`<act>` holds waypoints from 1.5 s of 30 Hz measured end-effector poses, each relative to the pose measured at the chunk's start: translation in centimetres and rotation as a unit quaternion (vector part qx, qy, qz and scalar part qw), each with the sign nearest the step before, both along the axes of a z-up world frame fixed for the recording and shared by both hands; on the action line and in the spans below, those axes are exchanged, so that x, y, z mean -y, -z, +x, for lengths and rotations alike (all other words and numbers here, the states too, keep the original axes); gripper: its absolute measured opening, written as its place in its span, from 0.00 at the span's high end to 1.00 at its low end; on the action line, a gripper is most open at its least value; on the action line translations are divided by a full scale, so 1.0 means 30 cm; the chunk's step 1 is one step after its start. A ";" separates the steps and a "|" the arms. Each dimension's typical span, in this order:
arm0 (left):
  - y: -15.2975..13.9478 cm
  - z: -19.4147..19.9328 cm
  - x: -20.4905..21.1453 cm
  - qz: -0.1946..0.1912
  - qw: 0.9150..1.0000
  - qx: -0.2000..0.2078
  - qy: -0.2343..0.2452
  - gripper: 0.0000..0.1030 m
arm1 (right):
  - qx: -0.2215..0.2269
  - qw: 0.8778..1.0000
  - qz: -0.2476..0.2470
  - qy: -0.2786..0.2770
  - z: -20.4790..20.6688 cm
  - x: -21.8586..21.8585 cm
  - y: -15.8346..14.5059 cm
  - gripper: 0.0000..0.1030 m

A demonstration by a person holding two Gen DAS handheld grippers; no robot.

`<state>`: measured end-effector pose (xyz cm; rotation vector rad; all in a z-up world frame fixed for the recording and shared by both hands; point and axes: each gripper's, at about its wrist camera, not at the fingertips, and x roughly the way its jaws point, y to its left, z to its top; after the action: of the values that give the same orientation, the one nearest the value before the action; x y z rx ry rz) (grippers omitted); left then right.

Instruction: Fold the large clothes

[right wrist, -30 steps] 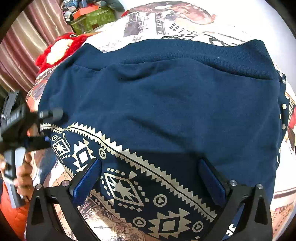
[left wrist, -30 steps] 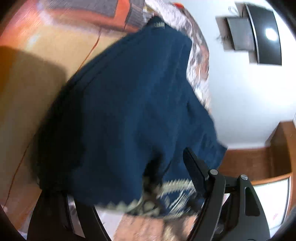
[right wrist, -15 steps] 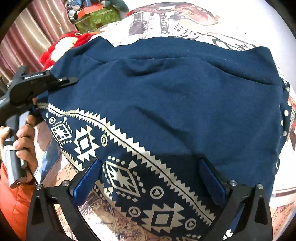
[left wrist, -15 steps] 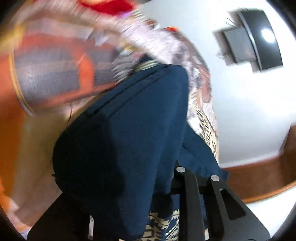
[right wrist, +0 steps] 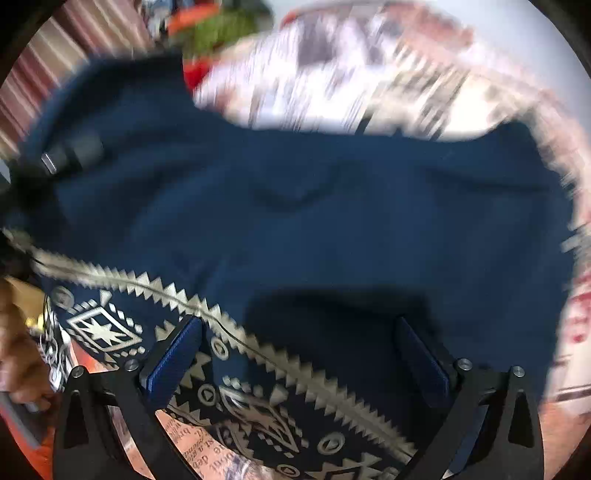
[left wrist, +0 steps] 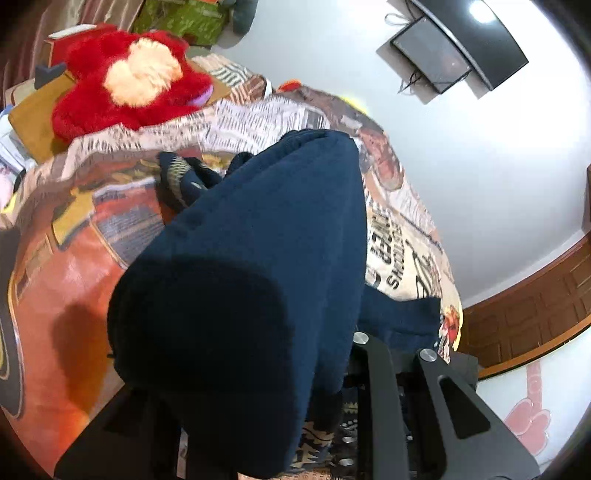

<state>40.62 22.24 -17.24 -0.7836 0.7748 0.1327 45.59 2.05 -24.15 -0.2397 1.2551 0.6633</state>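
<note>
A large navy sweater (right wrist: 332, 221) with a cream geometric band lies on the printed bedspread (right wrist: 351, 74). In the left wrist view its edge (left wrist: 258, 277) is bunched up and draped over my left gripper (left wrist: 295, 398), which is shut on the cloth; the fingertips are hidden under it. My right gripper (right wrist: 295, 354) is open, its blue pads (right wrist: 173, 358) apart just above the patterned band. The left gripper also shows in the right wrist view (right wrist: 70, 155), at the sweater's far left edge.
A red plush toy (left wrist: 129, 81) lies at the head of the bed. A green box (left wrist: 177, 18) stands behind it. A white wall with a dark screen (left wrist: 469, 40) and wooden panelling (left wrist: 535, 306) borders the bed's right side.
My left gripper has closed on the sweater's left edge and lifted and carried it over the garment. The right gripper has stayed open and shifted slightly; its view is now blurred.
</note>
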 end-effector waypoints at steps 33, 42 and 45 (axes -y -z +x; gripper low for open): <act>0.032 -0.003 0.813 0.164 0.911 -0.056 0.373 0.49 | 0.058 0.968 0.100 0.222 -0.123 0.949 -0.391 0.00; -0.138 -0.149 0.707 0.121 0.919 -0.026 0.375 0.45 | 0.073 0.972 0.114 0.191 -0.141 0.860 -0.454 0.00; -0.214 -0.174 0.625 0.131 0.931 0.001 0.340 0.35 | 0.077 0.974 0.121 0.174 -0.130 0.800 -0.482 0.00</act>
<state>35.40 3.50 -10.83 -0.2318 0.9652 -0.3830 41.67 -21.95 -9.68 0.1278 1.0229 0.4783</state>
